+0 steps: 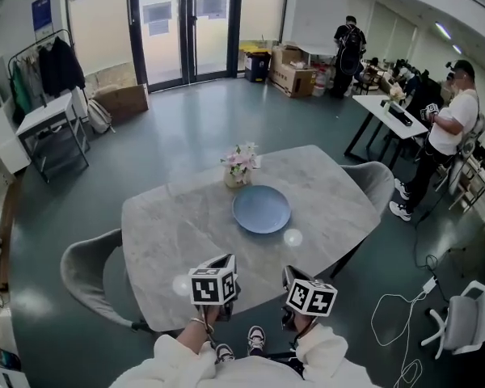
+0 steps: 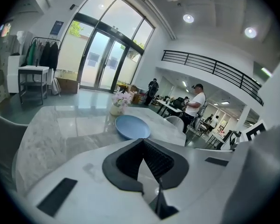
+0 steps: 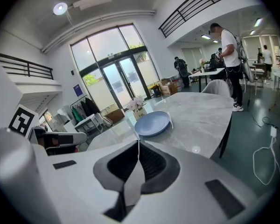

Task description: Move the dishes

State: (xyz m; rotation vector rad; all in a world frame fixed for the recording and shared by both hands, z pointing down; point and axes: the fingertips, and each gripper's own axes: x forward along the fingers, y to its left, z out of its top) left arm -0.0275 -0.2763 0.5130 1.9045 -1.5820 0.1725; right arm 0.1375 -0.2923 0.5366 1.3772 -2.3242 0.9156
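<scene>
Reaching for the blue plate (image 1: 261,208), which lies mid-table just beside the flower vase (image 1: 239,170), you do best to spread the left tool (image 2: 143,146) and right tool (image 3: 138,146), both now pressed together and empty at the near edge of the table (image 1: 158,257), and take the rim low.

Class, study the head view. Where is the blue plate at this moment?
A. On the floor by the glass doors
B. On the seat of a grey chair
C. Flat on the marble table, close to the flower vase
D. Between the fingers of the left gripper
C: the blue plate lies flat on the marble table, close beside the flower vase.
</scene>
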